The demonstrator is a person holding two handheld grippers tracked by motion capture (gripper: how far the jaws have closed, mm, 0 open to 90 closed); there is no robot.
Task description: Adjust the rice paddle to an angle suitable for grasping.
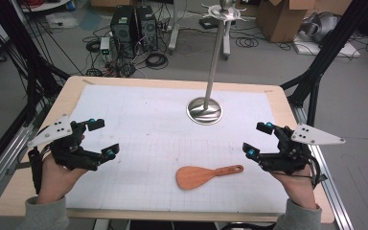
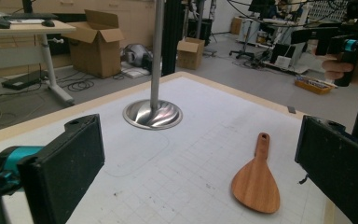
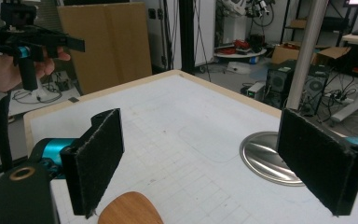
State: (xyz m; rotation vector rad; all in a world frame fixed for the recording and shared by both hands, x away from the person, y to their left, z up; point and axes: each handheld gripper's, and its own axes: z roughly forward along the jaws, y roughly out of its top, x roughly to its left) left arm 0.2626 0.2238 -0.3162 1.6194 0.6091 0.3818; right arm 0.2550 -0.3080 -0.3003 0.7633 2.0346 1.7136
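Wooden spatula (image 1: 206, 176) flat on gridded mat (image 1: 139, 120), near centre-right, handle pointing right; left gripper (image 1: 101, 139) and right gripper (image 1: 254, 139) both gaping, empty, flanking it; steel stand (image 1: 205, 110) beyond.

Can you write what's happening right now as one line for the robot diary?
left gripper: open, empty | right gripper: open, empty | wooden spatula: flat on mat, untouched, between grippers | metal stand: upright behind it
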